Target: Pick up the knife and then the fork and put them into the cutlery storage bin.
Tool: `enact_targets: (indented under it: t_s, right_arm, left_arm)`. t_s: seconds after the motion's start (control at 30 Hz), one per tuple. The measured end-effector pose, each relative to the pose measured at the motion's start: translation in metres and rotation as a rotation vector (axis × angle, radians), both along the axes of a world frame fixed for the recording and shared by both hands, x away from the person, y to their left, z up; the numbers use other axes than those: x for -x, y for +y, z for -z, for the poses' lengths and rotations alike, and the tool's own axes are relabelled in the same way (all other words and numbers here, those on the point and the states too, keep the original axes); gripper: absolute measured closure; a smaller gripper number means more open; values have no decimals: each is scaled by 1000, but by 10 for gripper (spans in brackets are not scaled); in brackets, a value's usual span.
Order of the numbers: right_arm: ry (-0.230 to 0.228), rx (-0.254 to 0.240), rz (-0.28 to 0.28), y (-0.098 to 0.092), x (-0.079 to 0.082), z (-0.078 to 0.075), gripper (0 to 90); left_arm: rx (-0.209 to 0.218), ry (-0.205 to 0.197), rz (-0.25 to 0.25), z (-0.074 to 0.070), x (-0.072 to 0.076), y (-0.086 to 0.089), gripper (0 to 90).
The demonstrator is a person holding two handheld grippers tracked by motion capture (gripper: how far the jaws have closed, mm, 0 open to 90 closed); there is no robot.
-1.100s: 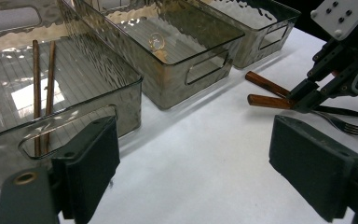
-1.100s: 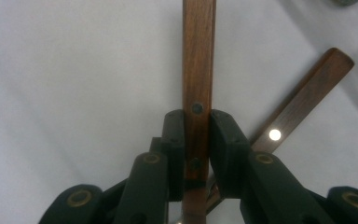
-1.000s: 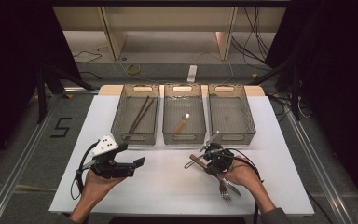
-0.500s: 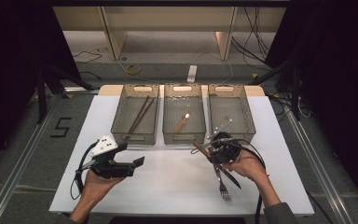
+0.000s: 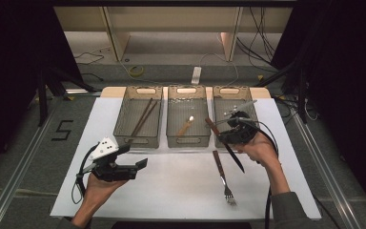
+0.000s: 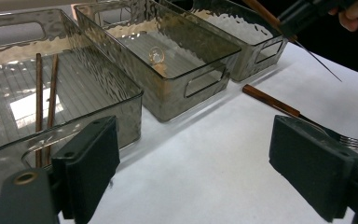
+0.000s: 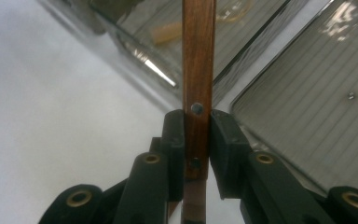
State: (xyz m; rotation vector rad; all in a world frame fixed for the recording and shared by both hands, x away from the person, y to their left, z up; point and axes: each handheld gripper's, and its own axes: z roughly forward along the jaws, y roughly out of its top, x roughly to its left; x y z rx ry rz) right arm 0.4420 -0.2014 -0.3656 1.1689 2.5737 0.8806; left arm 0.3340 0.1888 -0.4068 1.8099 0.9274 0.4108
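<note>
My right gripper (image 5: 229, 135) (image 7: 197, 135) is shut on the wooden handle of a knife (image 5: 212, 127) (image 7: 198, 56), held in the air over the front edge of the right bin (image 5: 229, 91) (image 7: 307, 93). In the high view the handle points up-left and the dark blade slants down-right toward the table. A wood-handled fork (image 5: 221, 174) (image 6: 279, 106) lies on the white table below it. Low over the table's left front, my left gripper (image 5: 134, 156) (image 6: 200, 163) stands open and holds nothing. The left gripper view catches the knife (image 6: 317, 58) at its top right.
Three clear bins stand in a row at the back. The left bin (image 5: 137, 141) holds two brown chopsticks (image 5: 142, 118) (image 6: 39, 102). The middle bin (image 5: 187, 141) holds a wooden spoon (image 5: 186, 126) (image 6: 157, 56). The white table (image 5: 171, 191) ends close in front.
My right gripper has risen from the table with the knife and moved away toward the right bin. The fork stays lying on the table. The left gripper has hardly moved.
</note>
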Motion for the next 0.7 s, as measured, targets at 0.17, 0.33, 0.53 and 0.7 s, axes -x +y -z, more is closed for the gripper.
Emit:
enact_targets:
  t_s: [0.17, 0.33, 0.53, 0.7]
  right_arm:
    - [-24, -26, 32, -5, -13, -12, 770]
    - [-58, -52, 66, -9, -26, -25, 770]
    - [-76, -54, 113, -13, -45, -37, 770]
    - [-82, -53, 149, -18, -57, -41, 770]
  left_arm:
    - [1, 0, 0, 0, 0, 0, 156]
    - [6, 1, 2, 0, 0, 1, 156]
    - [12, 1, 2, 0, 0, 1, 156]
    - [12, 0, 2, -1, 0, 1, 156]
